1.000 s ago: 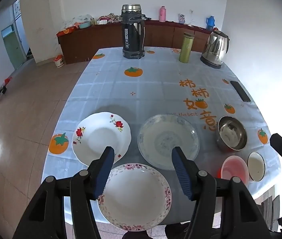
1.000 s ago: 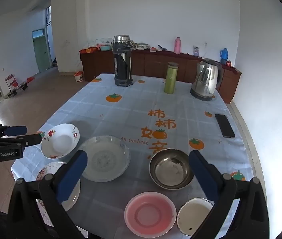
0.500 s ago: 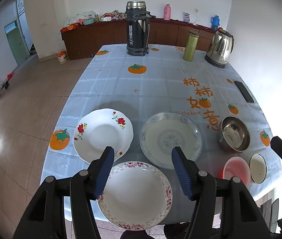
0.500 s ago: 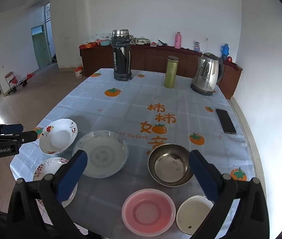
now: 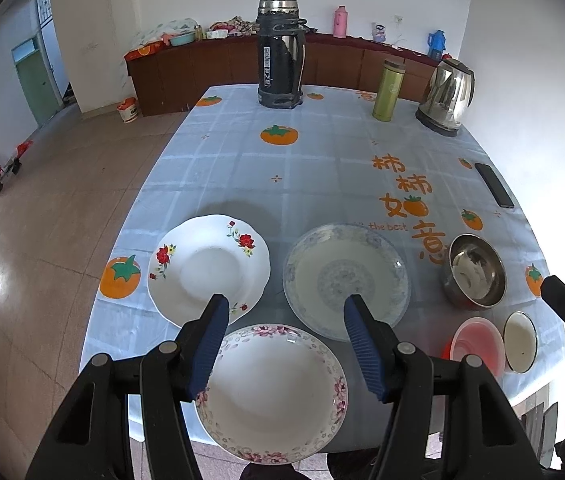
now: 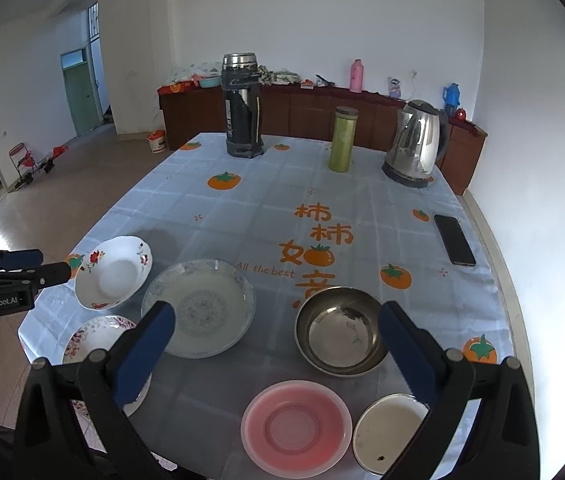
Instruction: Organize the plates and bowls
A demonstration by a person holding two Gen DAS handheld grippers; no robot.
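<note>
Broadly, the table (image 5: 322, 184) fills both views, its near edge at the bottom of each frame, and all six dishes sit along that edge, none stacked yet. In the left wrist view the blue plate (image 5: 346, 280) lies at centre, the red-flower plate (image 5: 208, 266) just left of it, and the pink-rim plate (image 5: 272, 392) lowest, part of it past the table edge. In the right wrist view the steel bowl (image 6: 340, 330) sits at centre right, the pink bowl (image 6: 296, 426) below it, and the small white bowl (image 6: 390, 432) at lower right, just beside the pink one.

The left gripper (image 5: 284, 346) hangs above the pink-rim plate with its fingers wide and nothing between them. The right gripper (image 6: 276, 354) hangs over the bowls, spread wider, also empty.

Judging by this, the step in hand is choosing a first dish. It would go best to make the widest plate the base, pinch each other plate by its rim, and lower it level. The overhanging plate could tip if pressed on its near edge, so it is better gripped from the table side. Bowls likely nest smallest last.
</note>
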